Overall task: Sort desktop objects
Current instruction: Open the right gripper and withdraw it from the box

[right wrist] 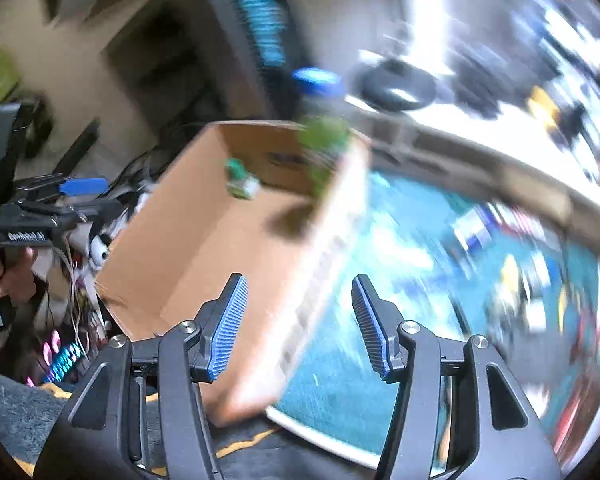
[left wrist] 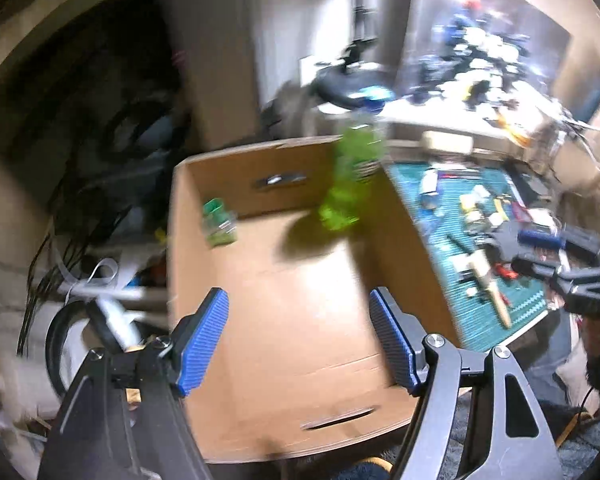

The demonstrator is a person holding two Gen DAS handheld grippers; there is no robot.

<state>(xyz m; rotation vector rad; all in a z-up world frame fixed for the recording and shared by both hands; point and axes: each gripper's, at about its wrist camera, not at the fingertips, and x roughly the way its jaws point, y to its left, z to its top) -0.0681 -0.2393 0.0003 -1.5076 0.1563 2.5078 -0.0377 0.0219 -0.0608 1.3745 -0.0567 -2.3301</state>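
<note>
Though both views are smeared by blur, the layout reads plainly. The table carries a teal cutting mat strewn with small tools and parts, too blurred to name singly. Beside the mat's left edge sits an open cardboard box, its near wall slotted with a hand hole.

Inside the box, at the far right corner, a green plastic bottle with a blue cap stands tilted against the right wall; whether it rests on the floor of the box or is in the air, cannot tell. Its shadow falls on the box floor just beneath. A smaller green container lies at the far left of the box floor, near the left wall, well apart from the bottle.

The left hand-held gripper hangs over the near half of the box, blue ribbed pads spread wide, nothing between them; the bottle lies ahead of it and to the right. The right hand-held gripper sits above the box's right wall where it meets the mat, jaws likewise parted and empty; the bottle is well ahead of it, the small container ahead and left.

In the right wrist view a hand grips the left tool's handle at the left edge.
</note>
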